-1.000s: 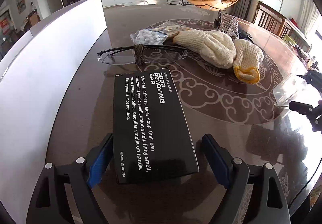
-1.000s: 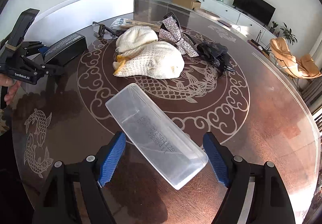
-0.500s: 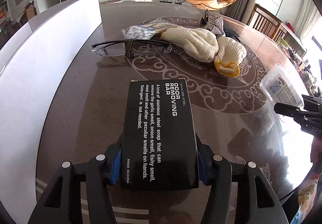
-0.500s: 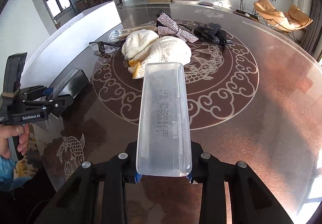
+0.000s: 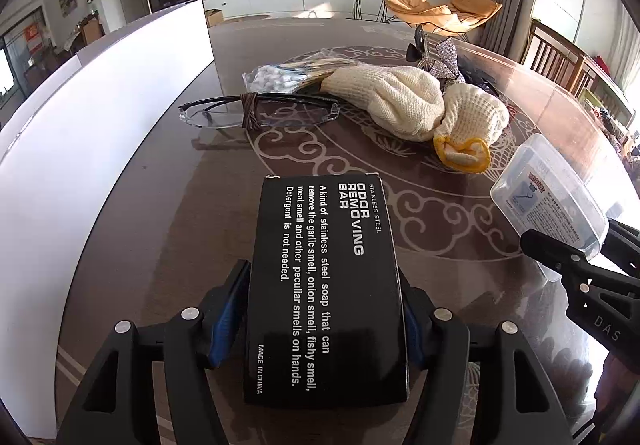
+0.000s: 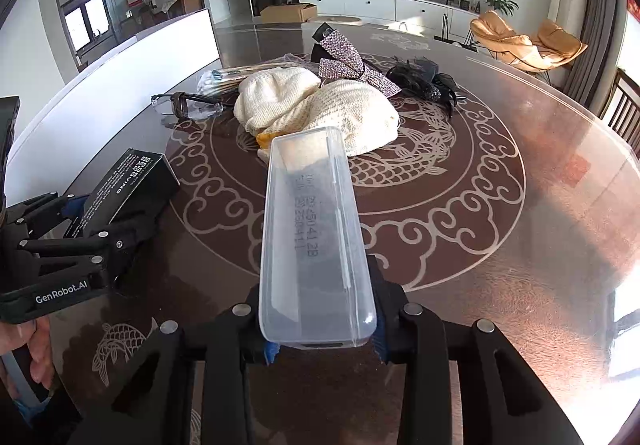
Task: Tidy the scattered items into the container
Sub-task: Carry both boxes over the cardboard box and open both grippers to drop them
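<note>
Firmly clamped, the left hand-held gripper point(image 5: 324, 321) has its blue pads pressed on both long sides of the black soap box point(image 5: 324, 285), holding it clear above the desk point(image 5: 168, 205); its jaws have eased out slightly in the last moment, yet the box sits tight between them. The right hand-held gripper point(image 6: 320, 329) likewise grips the clear plastic case point(image 6: 316, 237) by its near end, jaws narrow and just relaxed a touch, the case pointing away over the patterned desk top. Beyond the box lie the glasses point(image 5: 256, 115), temples tied with a brown band, and just behind them a bag of cotton swabs point(image 5: 280, 77). To the right of the glasses rest two cream knit gloves point(image 5: 400, 105), touching each other. Behind them lie a sparkly bow point(image 6: 348, 61) and a black feathery clip point(image 6: 424, 81). A white container wall point(image 5: 100, 149) runs along the desk's left side, near the glasses.
</note>
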`<move>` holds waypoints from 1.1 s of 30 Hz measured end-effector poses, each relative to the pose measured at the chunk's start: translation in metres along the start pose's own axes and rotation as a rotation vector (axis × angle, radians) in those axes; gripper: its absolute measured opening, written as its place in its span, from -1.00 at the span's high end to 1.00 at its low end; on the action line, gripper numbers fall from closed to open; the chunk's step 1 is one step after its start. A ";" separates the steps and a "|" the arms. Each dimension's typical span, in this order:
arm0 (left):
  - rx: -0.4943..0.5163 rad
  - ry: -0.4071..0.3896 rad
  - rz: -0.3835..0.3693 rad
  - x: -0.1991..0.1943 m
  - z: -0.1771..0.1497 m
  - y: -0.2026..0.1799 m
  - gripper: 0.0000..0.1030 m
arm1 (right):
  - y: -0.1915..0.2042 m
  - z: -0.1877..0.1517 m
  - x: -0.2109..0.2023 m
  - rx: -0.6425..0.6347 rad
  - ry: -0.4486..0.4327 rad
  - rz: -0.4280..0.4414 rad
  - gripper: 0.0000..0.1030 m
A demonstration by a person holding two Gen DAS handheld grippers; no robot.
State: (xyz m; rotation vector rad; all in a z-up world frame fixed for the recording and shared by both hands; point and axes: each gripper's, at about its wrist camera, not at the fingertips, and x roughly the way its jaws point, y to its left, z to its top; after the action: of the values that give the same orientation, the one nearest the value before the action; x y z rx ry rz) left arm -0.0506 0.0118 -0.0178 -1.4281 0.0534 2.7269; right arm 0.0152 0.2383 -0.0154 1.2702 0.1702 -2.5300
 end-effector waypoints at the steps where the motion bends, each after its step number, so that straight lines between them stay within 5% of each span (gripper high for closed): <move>1: -0.002 -0.002 0.001 0.000 0.000 0.000 -0.30 | 0.000 0.000 0.000 -0.004 -0.005 0.005 0.23; 5: -0.018 0.000 0.011 0.007 -0.001 0.003 -0.82 | 0.005 -0.003 0.001 -0.029 -0.029 0.009 -0.01; 16: -0.021 -0.001 0.012 0.010 -0.002 0.004 -1.00 | 0.007 -0.002 0.005 -0.045 -0.013 -0.012 -0.37; 21: -0.014 0.002 0.007 0.009 -0.002 0.004 -1.00 | -0.008 0.001 0.004 0.032 -0.033 0.015 -0.33; 22: -0.008 -0.006 0.003 0.007 -0.003 0.003 -0.87 | -0.009 0.002 0.003 0.036 -0.037 0.024 -0.15; 23: 0.004 -0.022 -0.004 0.003 -0.004 0.002 -0.36 | -0.008 0.003 0.001 0.031 -0.043 0.030 0.21; 24: 0.020 -0.028 -0.015 -0.001 -0.004 0.001 -0.09 | -0.007 0.004 -0.002 0.021 -0.047 0.025 0.36; 33: -0.034 0.005 -0.151 -0.024 -0.011 0.011 -0.11 | 0.014 0.010 -0.023 0.010 -0.030 0.115 0.36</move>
State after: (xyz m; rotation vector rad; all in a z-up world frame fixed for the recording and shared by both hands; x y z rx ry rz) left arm -0.0286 -0.0011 -0.0042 -1.3870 -0.0963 2.6145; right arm 0.0252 0.2279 0.0097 1.2093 0.0758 -2.4538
